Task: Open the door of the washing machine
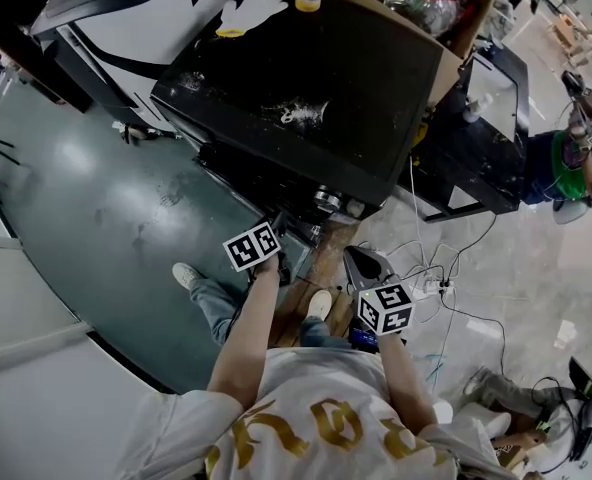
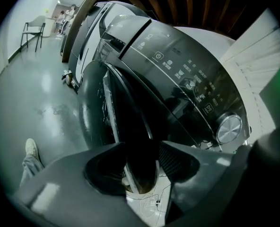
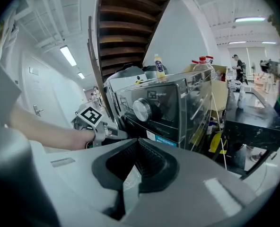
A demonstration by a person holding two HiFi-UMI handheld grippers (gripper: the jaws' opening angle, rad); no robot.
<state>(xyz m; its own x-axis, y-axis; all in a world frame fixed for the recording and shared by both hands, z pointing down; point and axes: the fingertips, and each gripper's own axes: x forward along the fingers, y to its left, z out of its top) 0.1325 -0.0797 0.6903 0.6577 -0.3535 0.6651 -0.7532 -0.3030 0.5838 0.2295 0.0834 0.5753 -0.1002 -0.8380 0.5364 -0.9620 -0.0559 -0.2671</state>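
**Left hand-held gripper [image 2: 141, 157] is pinching the rim of the washing machine [image 2: 192, 65] door [image 2: 95, 108]**

The door is standing out from the machine's front, apparently ajar, so the opening step seems to be under way. The next move is likely calling for a steady swing outward on the hinge without losing the rim. The right hand-held gripper [image 3: 136, 150] (jaws pressed together, nothing between them) is hovering nearby.

Glossy green floor [image 1: 96, 198], washing machine [image 1: 306, 98] standing on it, power strip [image 1: 438, 287] beside
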